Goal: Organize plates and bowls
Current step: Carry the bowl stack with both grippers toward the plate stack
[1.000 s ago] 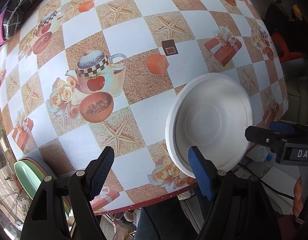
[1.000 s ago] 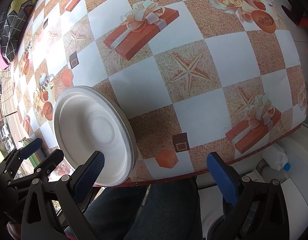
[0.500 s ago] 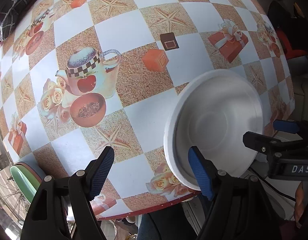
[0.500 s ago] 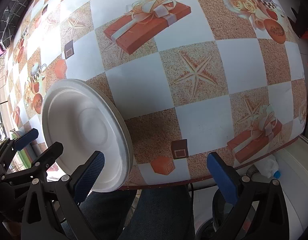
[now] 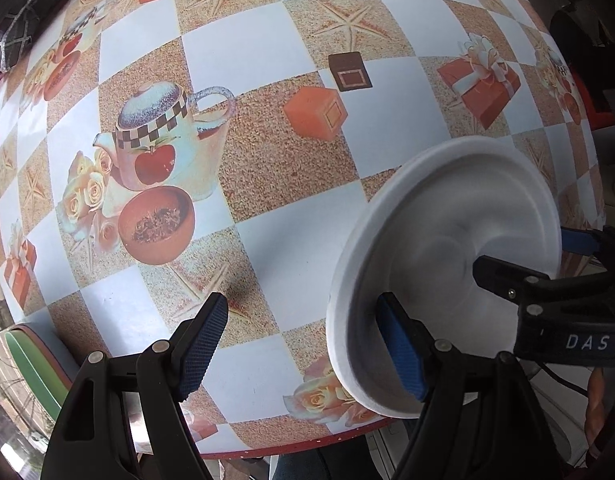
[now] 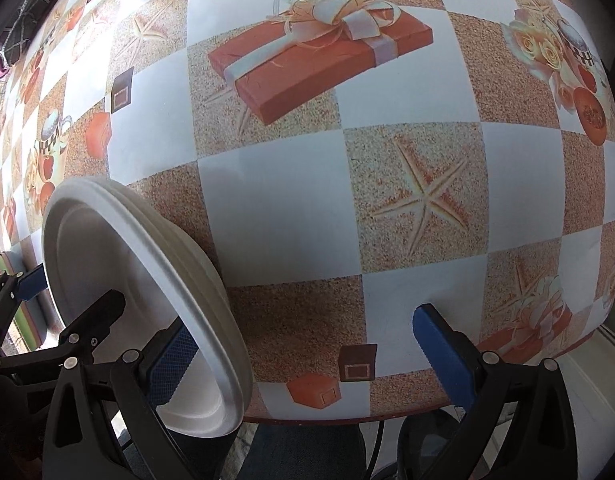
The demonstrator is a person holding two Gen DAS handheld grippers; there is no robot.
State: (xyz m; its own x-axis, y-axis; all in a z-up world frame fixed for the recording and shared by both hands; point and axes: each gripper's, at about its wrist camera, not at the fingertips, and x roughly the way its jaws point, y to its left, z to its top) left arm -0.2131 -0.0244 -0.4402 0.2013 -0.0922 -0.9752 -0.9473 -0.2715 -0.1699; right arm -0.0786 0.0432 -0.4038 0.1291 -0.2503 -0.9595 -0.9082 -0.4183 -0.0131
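A white plate point(image 5: 447, 240), seemingly a stack of two by its doubled rim point(image 6: 179, 264), lies near the front edge of the patterned table point(image 5: 287, 260). My left gripper point(image 5: 301, 348) is open and points steeply down. Its right finger point(image 5: 399, 352) is over the plate's inside and its left finger point(image 5: 203, 340) is over bare tablecloth, so the plate's left rim lies between them. My right gripper point(image 6: 307, 360) is open too and straddles the opposite rim. Its left finger point(image 6: 171, 364) is inside the plate. No pad presses on the plate.
A stack of green and pink plates point(image 5: 27, 360) pokes out at the table's left front corner. The table's red edge point(image 6: 387, 414) runs just behind my fingers, with a person's dark trousers point(image 6: 299, 452) below it. A checked cloth point(image 5: 19, 28) lies at the far left.
Both grippers have sunk toward the table, so the plate looks larger and nearer. The right gripper has rolled somewhat. The jaws are as wide as before and the plate has not moved.
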